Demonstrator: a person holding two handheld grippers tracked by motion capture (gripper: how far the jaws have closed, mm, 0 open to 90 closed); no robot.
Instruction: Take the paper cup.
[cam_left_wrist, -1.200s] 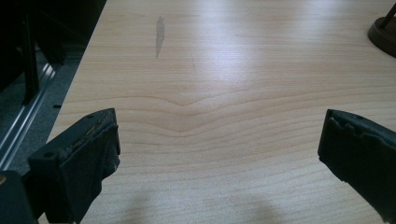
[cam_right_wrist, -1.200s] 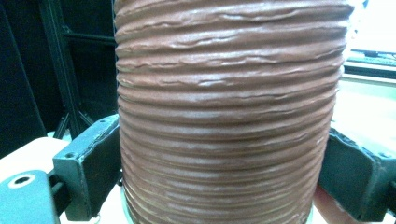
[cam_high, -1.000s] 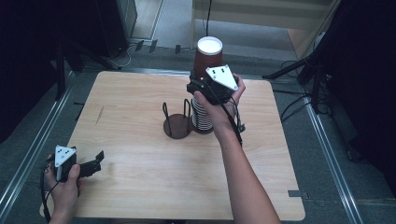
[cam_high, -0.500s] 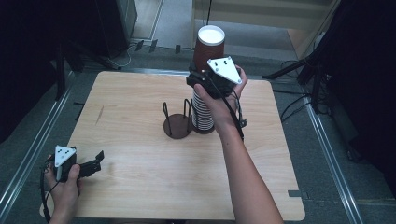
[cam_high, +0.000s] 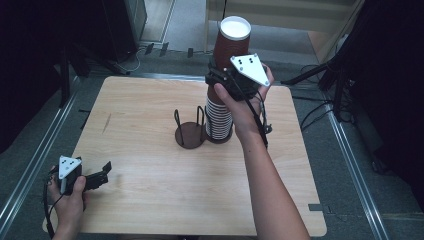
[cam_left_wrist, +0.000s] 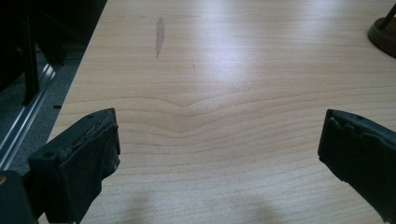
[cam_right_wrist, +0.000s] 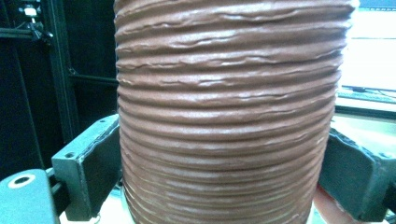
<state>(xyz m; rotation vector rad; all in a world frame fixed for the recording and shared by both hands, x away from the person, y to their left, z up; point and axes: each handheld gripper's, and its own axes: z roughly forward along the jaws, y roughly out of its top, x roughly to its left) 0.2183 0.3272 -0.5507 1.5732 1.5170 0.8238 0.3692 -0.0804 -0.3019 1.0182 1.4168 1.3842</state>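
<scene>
Our right gripper (cam_high: 220, 82) pinches the cup stack (cam_high: 220, 107) near the table's (cam_high: 150, 130) far edge; light, crushable paper, so we grip mid-stack gently. Left gripper (cam_high: 97, 175) rests spread.

I can read no text, label, brand, number or sign anywhere from my feeds. The brown cup (cam_high: 231, 42) at the far side carries no print that I can make out, its ribbed wall in the right gripper view (cam_right_wrist: 229, 112) is plain, and the wooden table (cam_high: 150, 200) bears only grain and a dark smudge.
</scene>
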